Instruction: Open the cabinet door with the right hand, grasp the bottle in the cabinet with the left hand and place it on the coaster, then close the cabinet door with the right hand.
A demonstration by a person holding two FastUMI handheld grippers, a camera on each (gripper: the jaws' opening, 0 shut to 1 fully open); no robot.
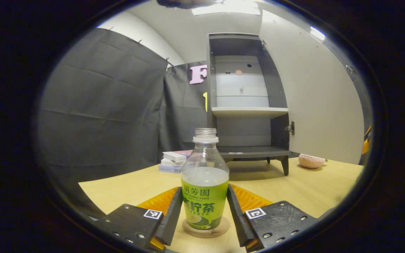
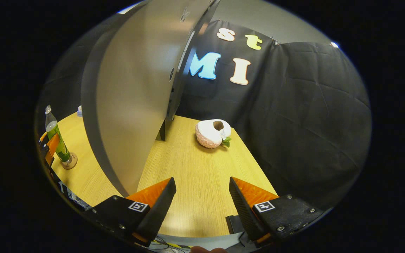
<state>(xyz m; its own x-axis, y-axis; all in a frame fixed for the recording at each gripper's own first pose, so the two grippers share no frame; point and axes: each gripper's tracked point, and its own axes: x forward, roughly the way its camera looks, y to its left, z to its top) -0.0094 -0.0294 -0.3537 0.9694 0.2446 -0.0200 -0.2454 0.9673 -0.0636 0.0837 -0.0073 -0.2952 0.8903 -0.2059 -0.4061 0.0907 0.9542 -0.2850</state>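
Bottle (image 1: 205, 186) on coaster (image 1: 206, 229) between left fingers (image 1: 171, 214)

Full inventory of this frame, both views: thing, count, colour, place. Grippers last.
bottle: 1, clear with green label, no cap, upright on the coaster between the left gripper's fingers
coaster: 1, tan, round, on the table under the bottle
cabinet: 1, dark grey with pale shelf, at the back of the table, nothing on its shelves
cabinet door: 1, pale grey, swung open
table: 1, light wood
boxes: small stack, white and pinkish, left of the cabinet
knitted pouch: 1, pink and white, right of the cabinet
left gripper: 1, fingers either side of the bottle, contact unclear
right gripper: 1, open, over the table by the door
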